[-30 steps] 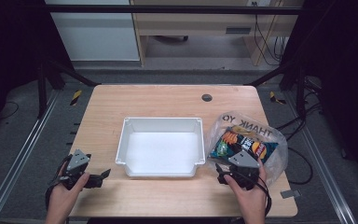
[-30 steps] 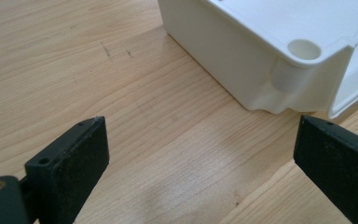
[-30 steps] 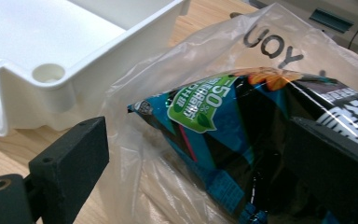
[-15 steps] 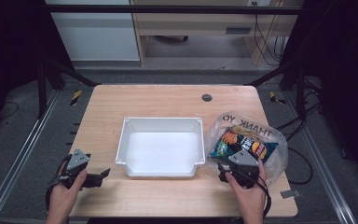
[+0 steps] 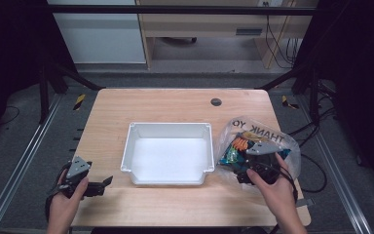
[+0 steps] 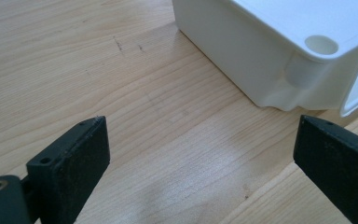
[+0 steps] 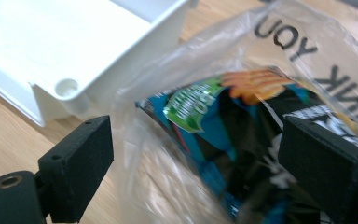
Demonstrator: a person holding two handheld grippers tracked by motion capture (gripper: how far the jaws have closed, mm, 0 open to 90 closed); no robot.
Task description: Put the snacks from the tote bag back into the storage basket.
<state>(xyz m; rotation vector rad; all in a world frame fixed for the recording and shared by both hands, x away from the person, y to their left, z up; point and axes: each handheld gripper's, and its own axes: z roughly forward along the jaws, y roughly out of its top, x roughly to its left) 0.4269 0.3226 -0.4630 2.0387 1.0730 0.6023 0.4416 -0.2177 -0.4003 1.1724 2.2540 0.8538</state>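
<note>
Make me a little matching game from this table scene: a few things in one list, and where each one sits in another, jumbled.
Things:
1. white tray
2. clear plastic bag
3. left gripper
4. dark round plug

Places:
A. near the far edge of the table
B. at the table's right side, with snack packets inside
C. in the middle of the table
D. near the front left corner, beside the tray

Pairs: 1-C, 2-B, 3-D, 4-A
</note>
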